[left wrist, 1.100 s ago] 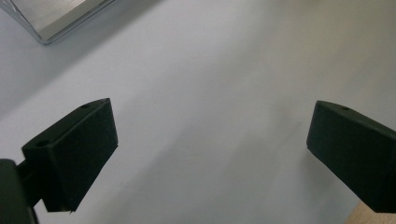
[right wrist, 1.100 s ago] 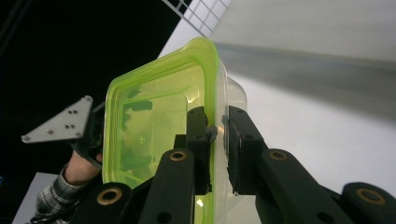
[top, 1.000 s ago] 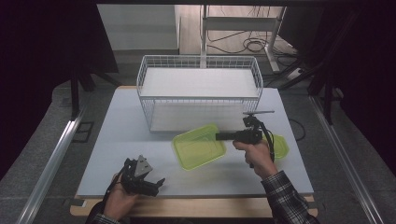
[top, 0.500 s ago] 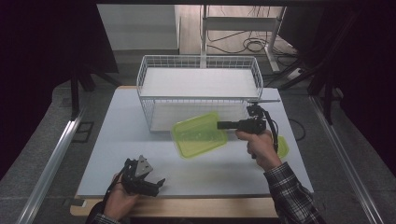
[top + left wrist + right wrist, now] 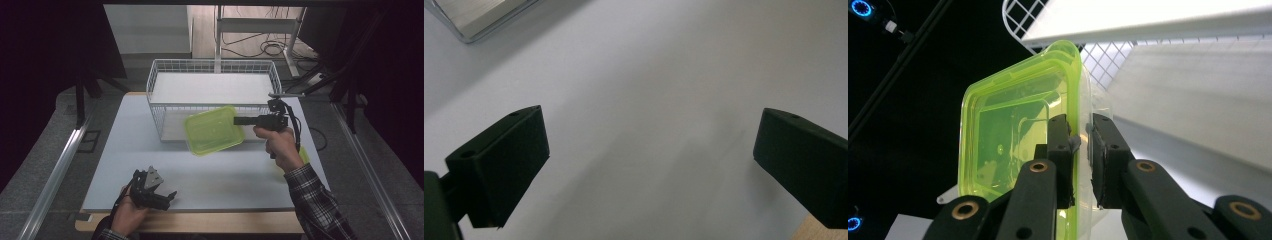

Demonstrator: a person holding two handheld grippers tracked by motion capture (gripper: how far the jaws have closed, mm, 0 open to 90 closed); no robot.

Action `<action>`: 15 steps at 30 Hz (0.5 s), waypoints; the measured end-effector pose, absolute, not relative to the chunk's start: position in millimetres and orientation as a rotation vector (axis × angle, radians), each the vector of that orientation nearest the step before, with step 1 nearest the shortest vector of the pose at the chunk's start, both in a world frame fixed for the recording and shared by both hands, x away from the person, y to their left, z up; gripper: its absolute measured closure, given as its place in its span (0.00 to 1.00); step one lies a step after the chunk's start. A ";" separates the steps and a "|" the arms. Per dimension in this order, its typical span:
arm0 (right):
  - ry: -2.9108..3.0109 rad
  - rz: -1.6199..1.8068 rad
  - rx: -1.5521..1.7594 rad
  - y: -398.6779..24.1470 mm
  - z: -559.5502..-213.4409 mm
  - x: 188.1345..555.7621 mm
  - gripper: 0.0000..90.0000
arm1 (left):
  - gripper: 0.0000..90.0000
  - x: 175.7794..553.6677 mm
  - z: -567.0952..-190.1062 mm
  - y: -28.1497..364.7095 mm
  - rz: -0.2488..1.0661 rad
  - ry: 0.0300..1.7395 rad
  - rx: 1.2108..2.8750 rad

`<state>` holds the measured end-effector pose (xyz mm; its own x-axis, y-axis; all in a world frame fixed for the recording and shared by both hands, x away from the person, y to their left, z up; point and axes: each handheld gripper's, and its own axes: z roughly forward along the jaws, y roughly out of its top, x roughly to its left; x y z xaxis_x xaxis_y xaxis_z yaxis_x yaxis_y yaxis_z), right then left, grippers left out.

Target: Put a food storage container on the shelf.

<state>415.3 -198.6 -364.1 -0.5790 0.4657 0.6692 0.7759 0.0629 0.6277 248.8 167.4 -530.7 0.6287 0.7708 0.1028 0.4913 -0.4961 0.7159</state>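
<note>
Green container (image 5: 214, 130) hanging in the right gripper (image 5: 239, 120), clear of the table (image 5: 120, 150).
High view: it is hovering before the wire basket (image 5: 160, 100); the left gripper (image 5: 167, 196) is resting near the table's front edge. Left gripper view: jaws are standing wide apart over bare tabletop. Right gripper view: jaws are clamping the container's rim.

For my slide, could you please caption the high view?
Right gripper lifts green container before wire basket.
</note>
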 end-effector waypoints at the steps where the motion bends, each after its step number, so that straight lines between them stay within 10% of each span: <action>1: -2.054 -1.528 -1.252 -198.5 -361.4 416.1 0.89 | 0.01 248.9 -530.7 167.4 0.550 0.981 2.193; 15: -2.061 -1.604 -1.287 -195.0 -328.0 433.8 0.89 | 0.01 249.5 -531.0 168.2 0.543 0.983 2.187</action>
